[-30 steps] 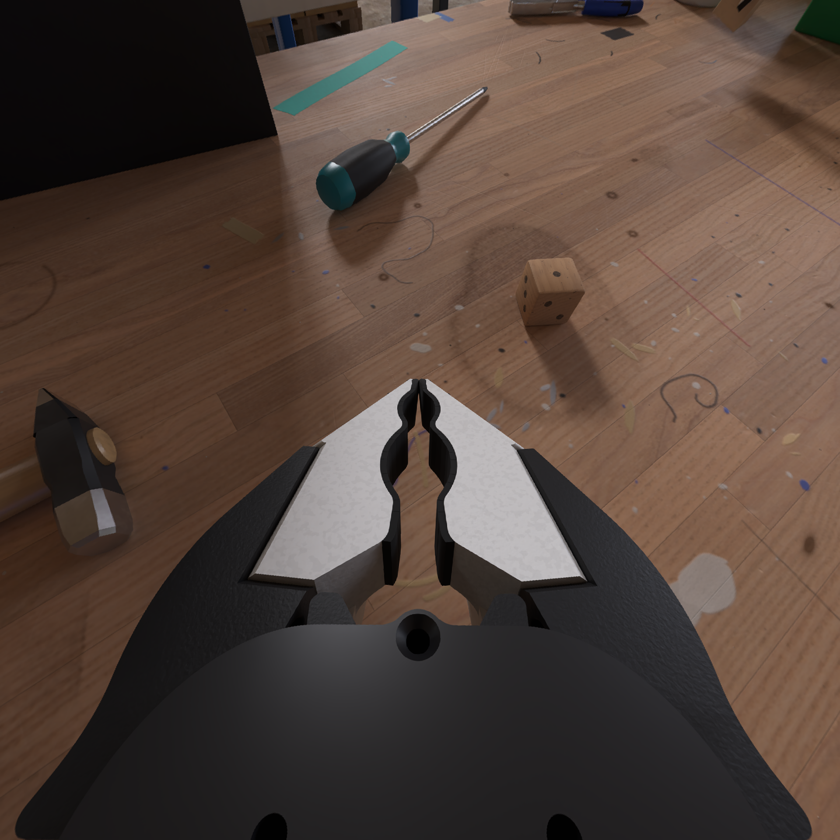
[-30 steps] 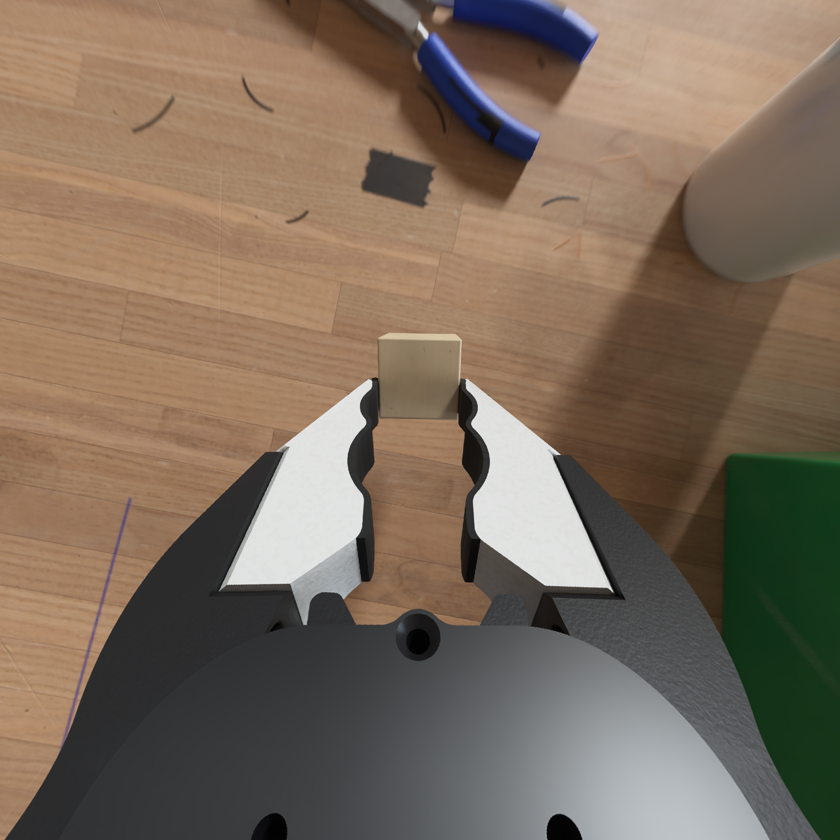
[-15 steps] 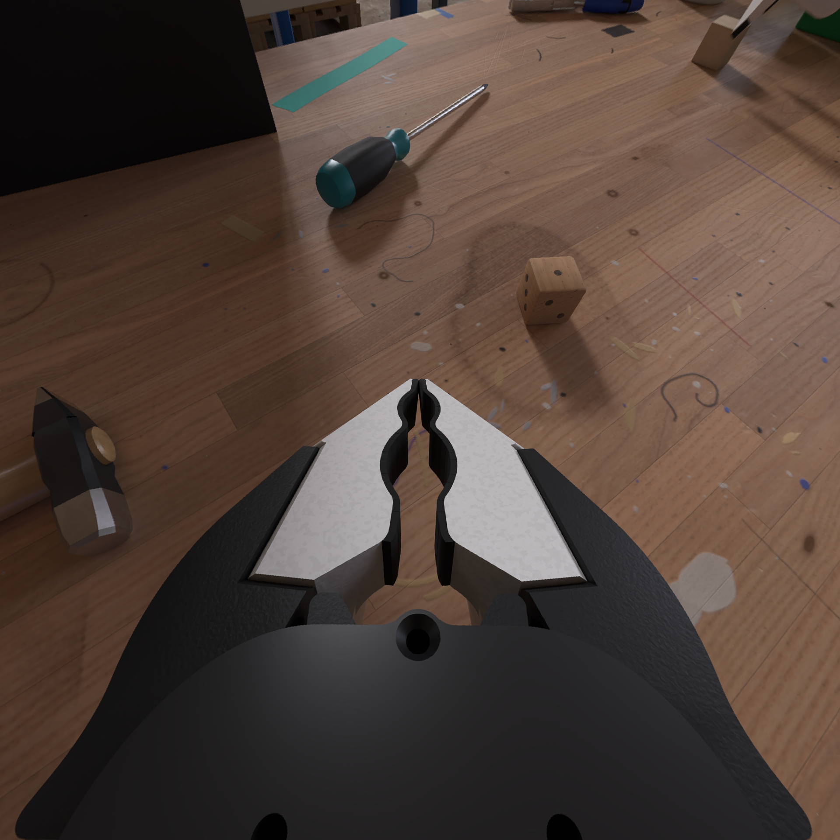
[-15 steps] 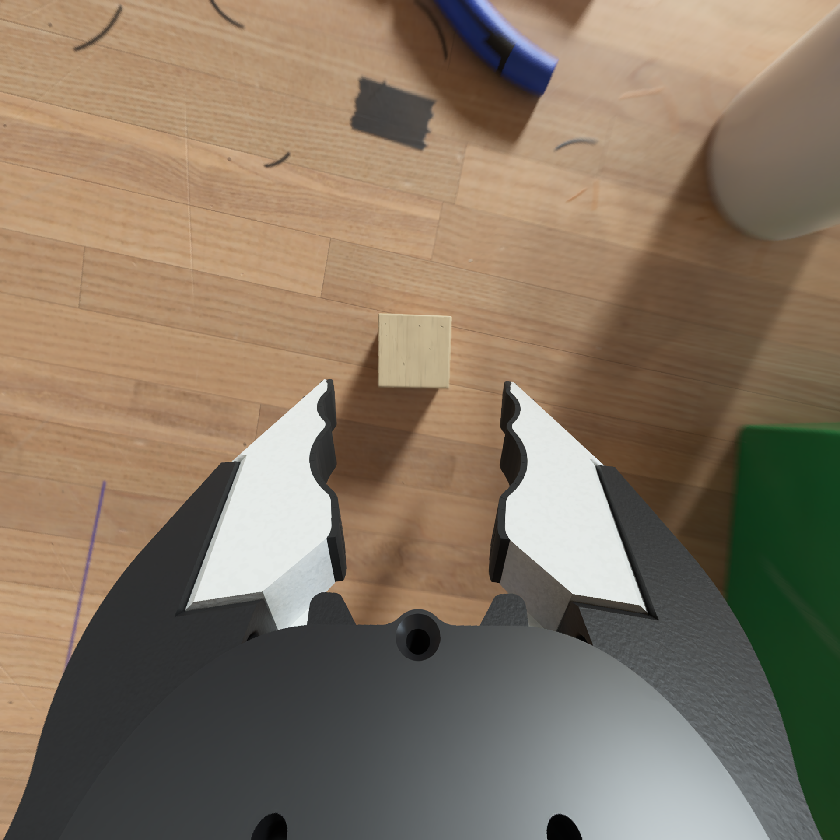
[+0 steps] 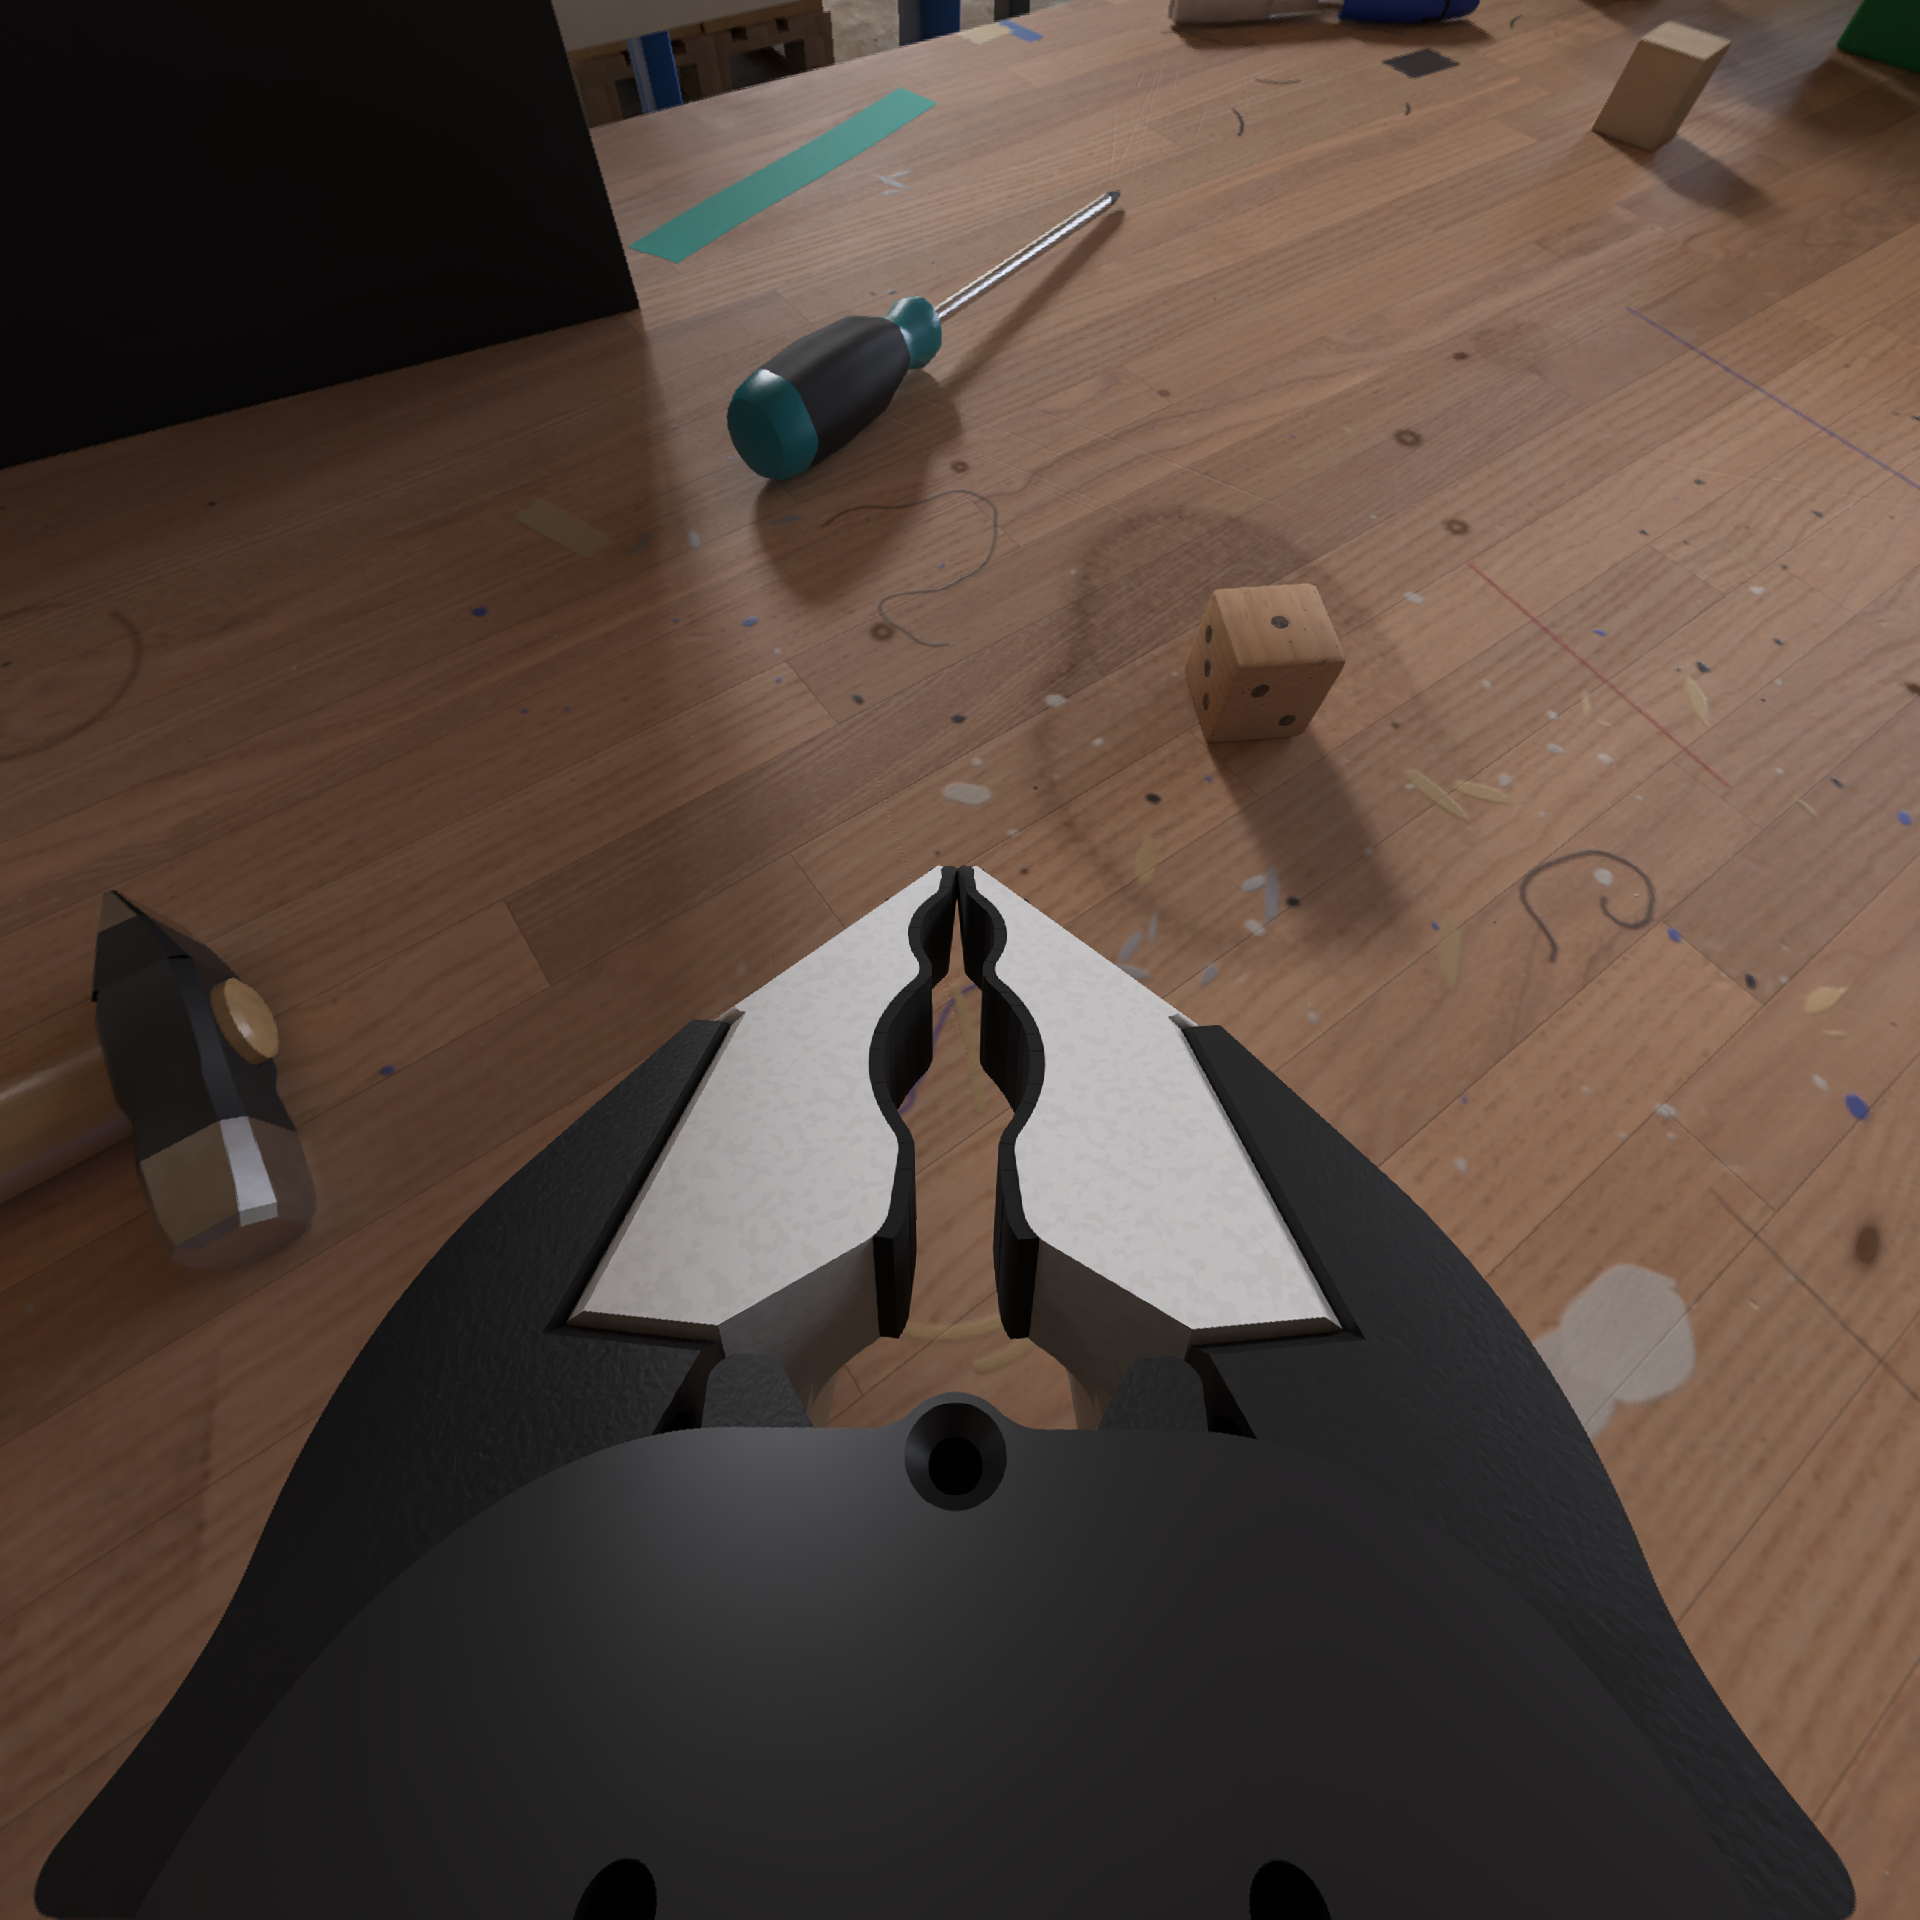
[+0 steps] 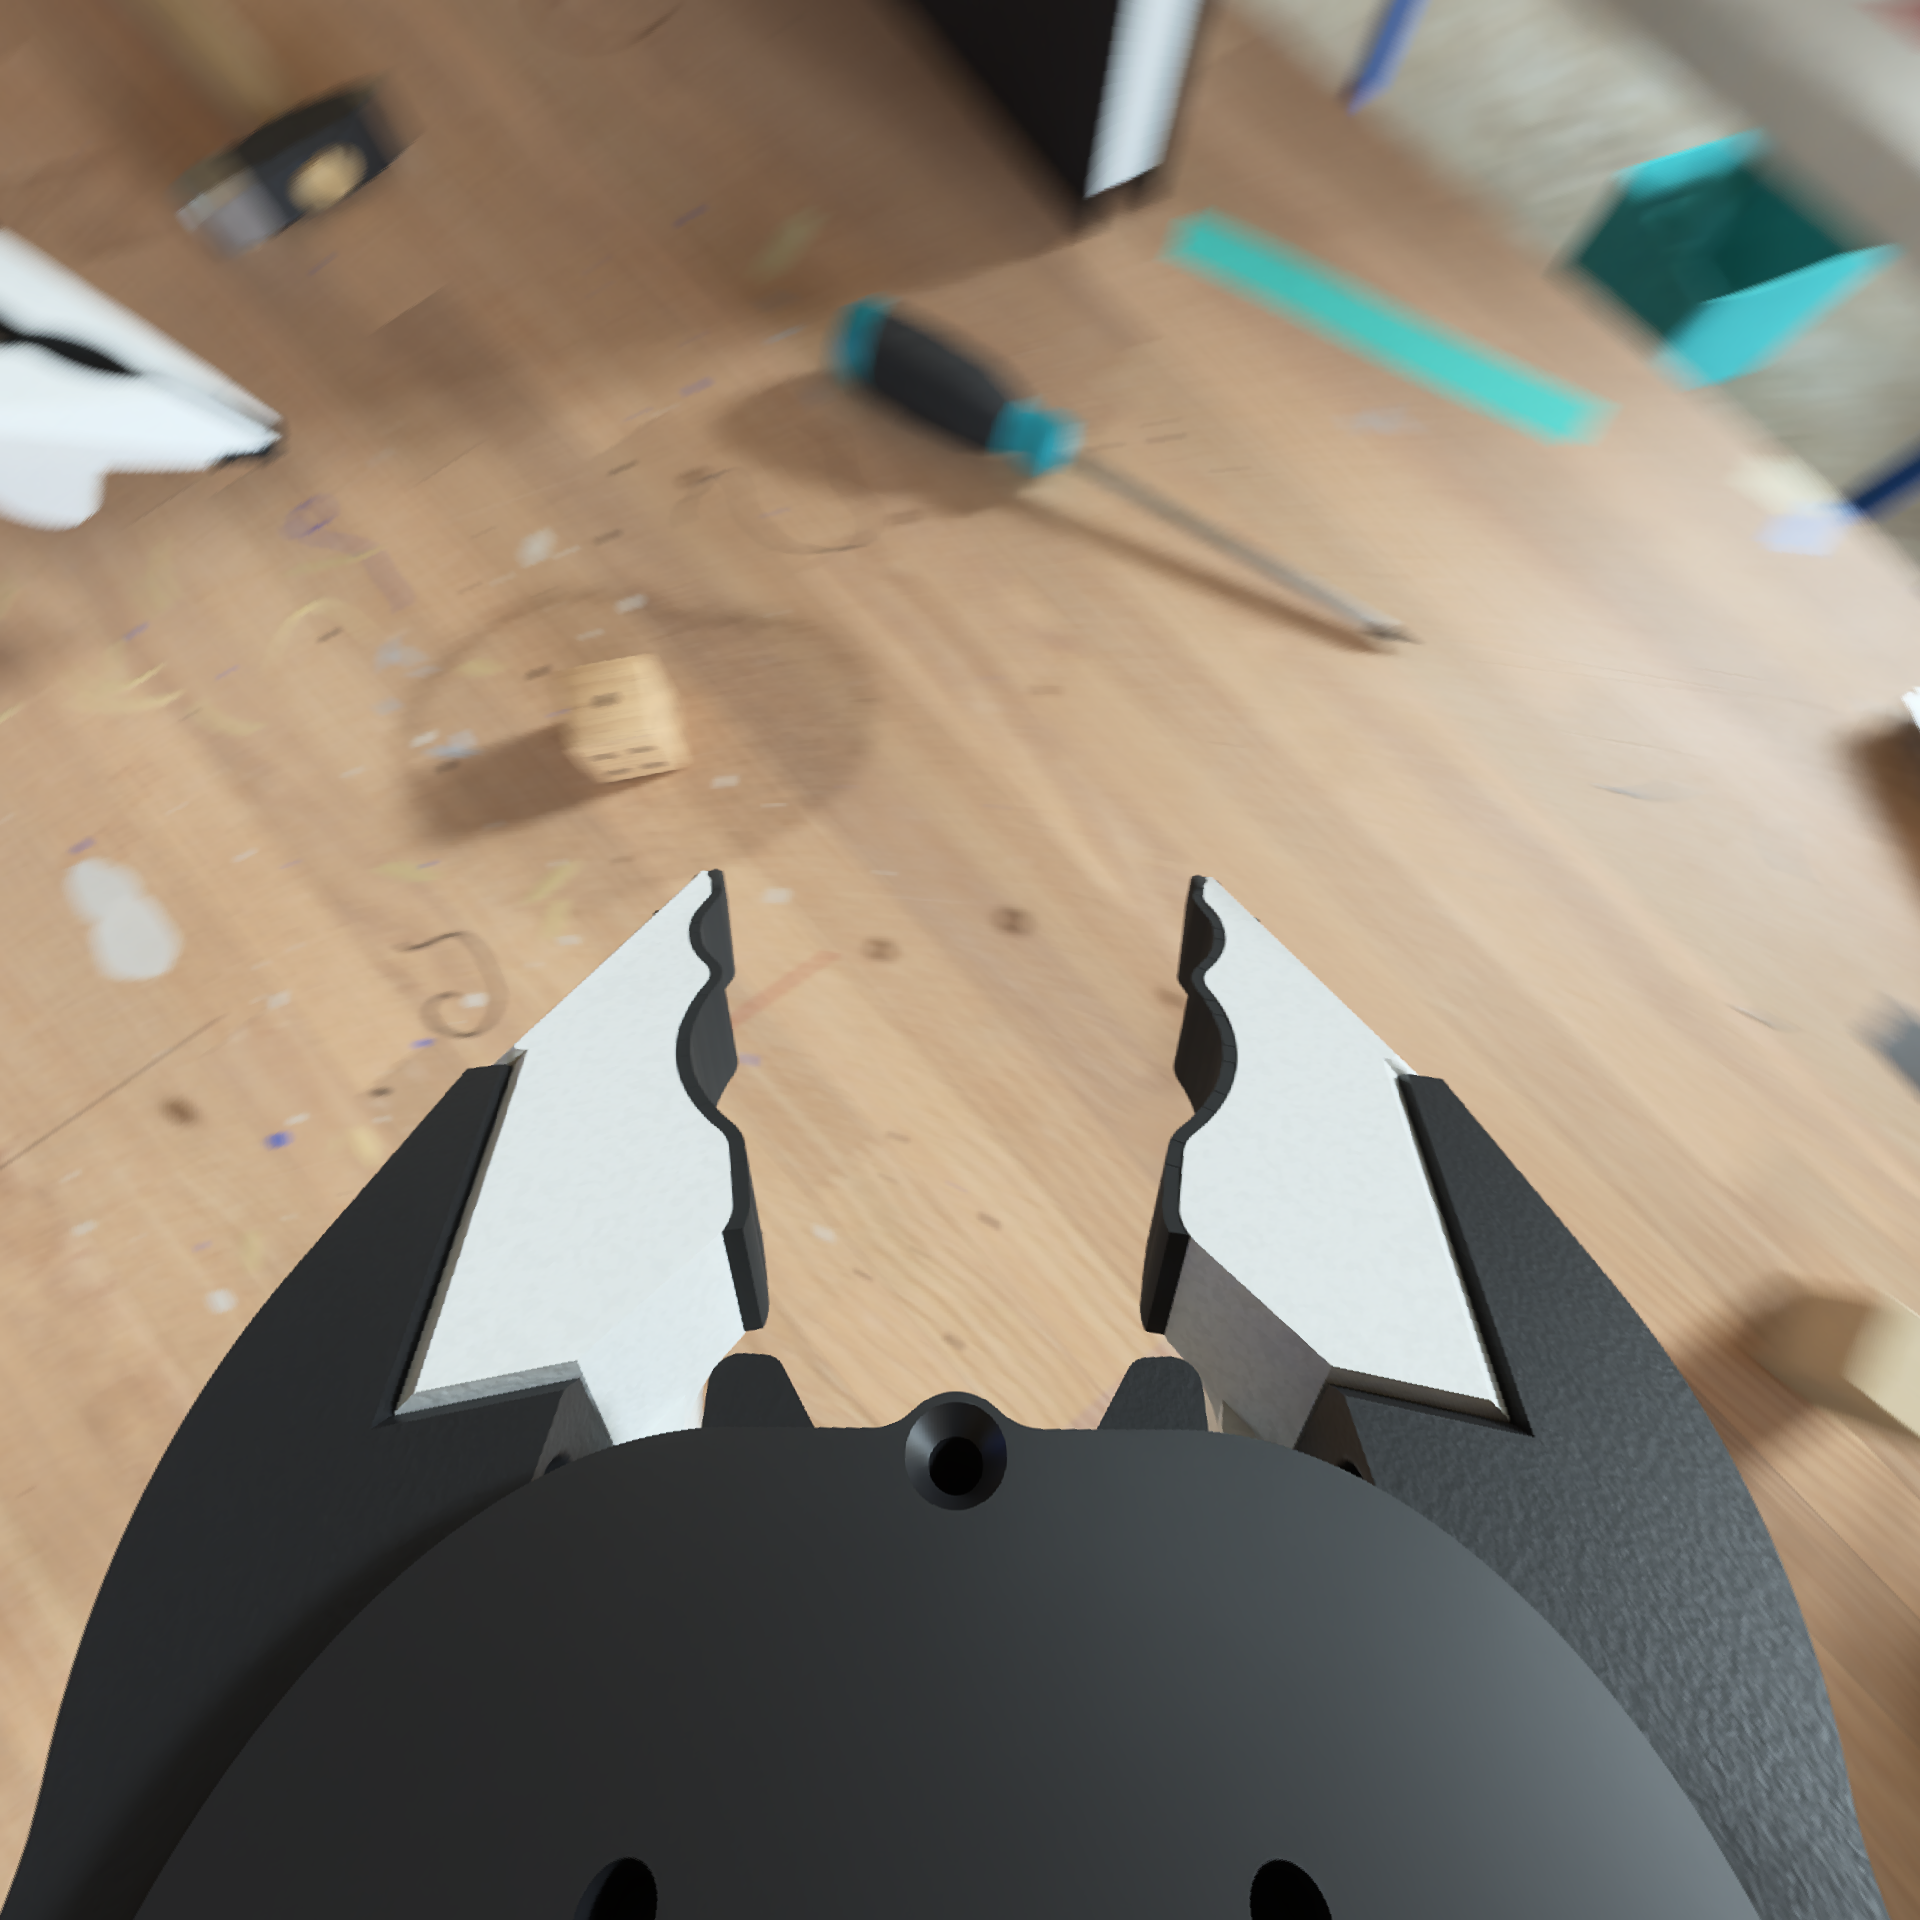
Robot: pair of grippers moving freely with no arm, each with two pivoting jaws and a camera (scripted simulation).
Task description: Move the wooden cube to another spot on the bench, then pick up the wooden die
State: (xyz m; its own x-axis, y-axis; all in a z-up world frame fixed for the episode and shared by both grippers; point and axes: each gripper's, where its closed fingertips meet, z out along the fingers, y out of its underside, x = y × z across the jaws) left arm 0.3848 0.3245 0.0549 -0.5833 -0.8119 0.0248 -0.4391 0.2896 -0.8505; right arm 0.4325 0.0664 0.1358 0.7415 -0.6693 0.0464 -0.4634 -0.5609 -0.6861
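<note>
The wooden die [image 5: 1262, 663] with dark pips sits on the bench, ahead and right of my left gripper [image 5: 956, 873], which is shut and empty. The pale wooden cube [image 5: 1659, 83] stands alone on the bench at the far top right. In the blurred right wrist view, my right gripper [image 6: 954, 883] is open and empty above the bench. The die [image 6: 623, 719] lies ahead and to its left. The cube [image 6: 1886, 1369] shows at the right edge, beside and apart from it. The left gripper [image 6: 114, 416] shows at the left edge.
A teal-and-black screwdriver [image 5: 842, 379] lies beyond the die, also in the right wrist view [image 6: 956, 390]. A hammer head [image 5: 192, 1081] lies at the left. A black box [image 5: 281, 208] stands at the back left. A teal tape strip [image 5: 779, 177] and blue-handled pliers [image 5: 1392, 10] lie farther back.
My right gripper let go of the cube, opened wide, drew back and swung round to face the die. The cube stays on the bench. My left gripper has not moved.
</note>
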